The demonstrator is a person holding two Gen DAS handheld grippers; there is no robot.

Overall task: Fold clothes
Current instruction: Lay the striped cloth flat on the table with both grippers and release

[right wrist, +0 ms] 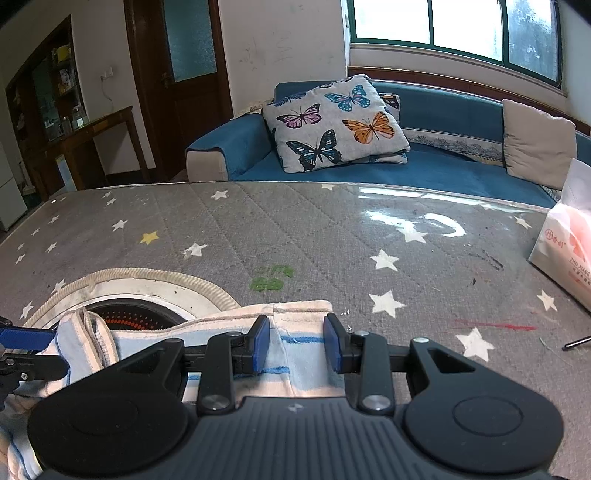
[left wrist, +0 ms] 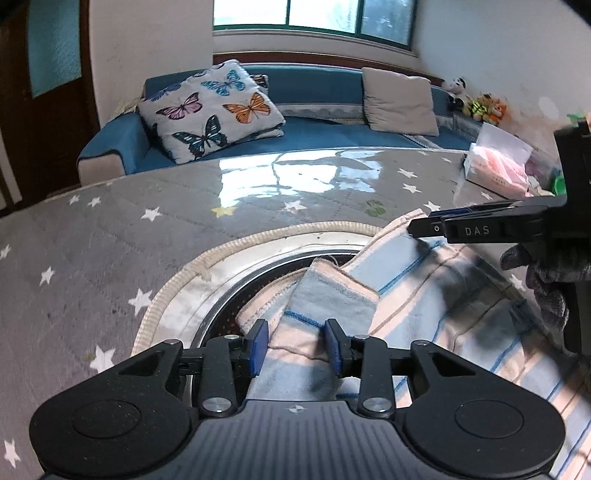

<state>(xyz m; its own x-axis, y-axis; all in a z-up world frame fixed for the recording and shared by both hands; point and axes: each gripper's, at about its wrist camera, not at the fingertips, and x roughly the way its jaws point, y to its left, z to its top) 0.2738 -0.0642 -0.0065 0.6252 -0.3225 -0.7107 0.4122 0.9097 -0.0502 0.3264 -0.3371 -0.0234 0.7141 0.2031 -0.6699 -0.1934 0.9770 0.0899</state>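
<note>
Lay between both grippers' parted fingers, striped cloth (left wrist: 424,295) stretching left to right, left gripper (left wrist: 295,345) at its left end, right gripper (right wrist: 295,345) at its far-right hem.

Light source: daylight from window (left wrist: 312,16), (right wrist: 454,27) behind sofa; overall level moderate, cool.
Window panes: near blown out, outdoor detail washed.
Glare: bright patch on glossy cover toward far edge of table (left wrist: 295,181), smaller streaks near its far right corner (right wrist: 424,221).
Shadows: soft, dark blotches on striped cloth (left wrist: 461,280) under right gripper (left wrist: 413,227).
Dim zones: door (right wrist: 177,92) and shelving at left, murky.
Distortion: strong fisheye, table edge bowed, black vignette in upper corners.
Blur: smeared left rim in left wrist view; centre sharp.
</note>
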